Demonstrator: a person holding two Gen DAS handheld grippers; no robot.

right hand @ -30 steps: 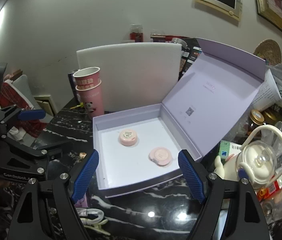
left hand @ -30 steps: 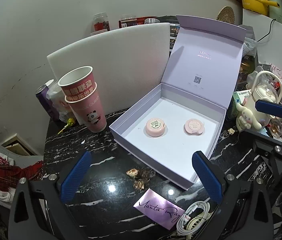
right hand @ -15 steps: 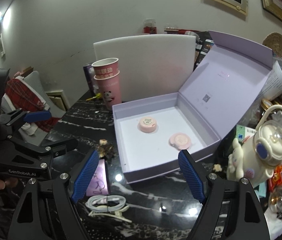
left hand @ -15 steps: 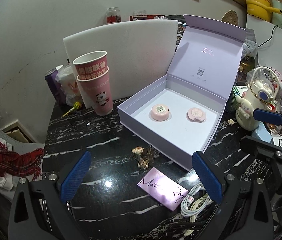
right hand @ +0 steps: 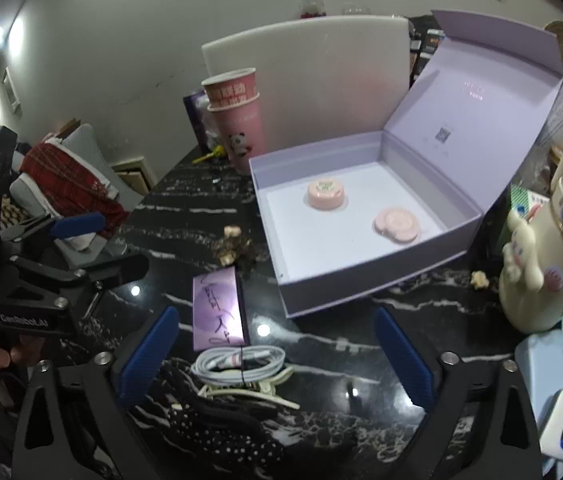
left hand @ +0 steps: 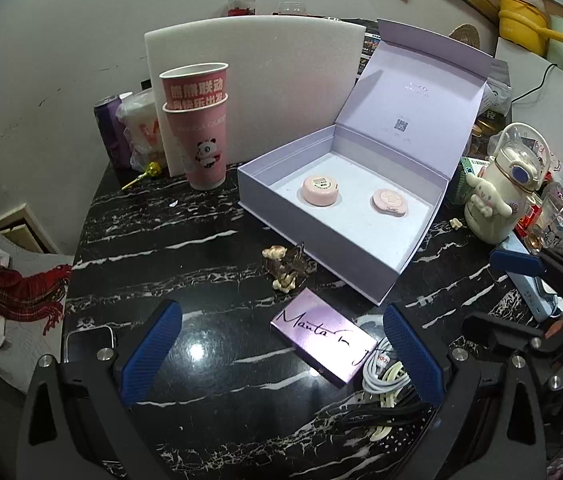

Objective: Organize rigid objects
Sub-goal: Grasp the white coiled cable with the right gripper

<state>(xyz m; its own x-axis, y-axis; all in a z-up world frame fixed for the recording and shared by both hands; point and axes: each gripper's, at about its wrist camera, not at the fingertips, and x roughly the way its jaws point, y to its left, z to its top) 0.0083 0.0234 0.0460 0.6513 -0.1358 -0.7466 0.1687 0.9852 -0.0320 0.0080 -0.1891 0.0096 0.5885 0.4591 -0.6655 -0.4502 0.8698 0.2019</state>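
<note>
— Two pink compacts (left hand: 319, 190) sit mid-frame inside the lilac box (left hand: 265, 196). Tools?
— Left tool (left hand: 281, 356) and right tool (right hand: 275, 354) both spread, empty. Compacts look light, stiff, slick; pinch across the rim.

Clutter around the black marble counter (left hand: 185, 248)

Two stacked pink paper cups (left hand: 197, 128) stand at the back against a white foam board (left hand: 273, 80), with a purple can (left hand: 108, 132) and a yellow lollipop (left hand: 143, 175) beside them. A cream character bottle (left hand: 501, 184) stands upright at the right edge. A red plaid cloth (left hand: 5, 280) lies on a grey chair to the left. Near the front, a coiled white cable (right hand: 237, 362) rests on a cream hair claw (right hand: 249, 390).
</note>
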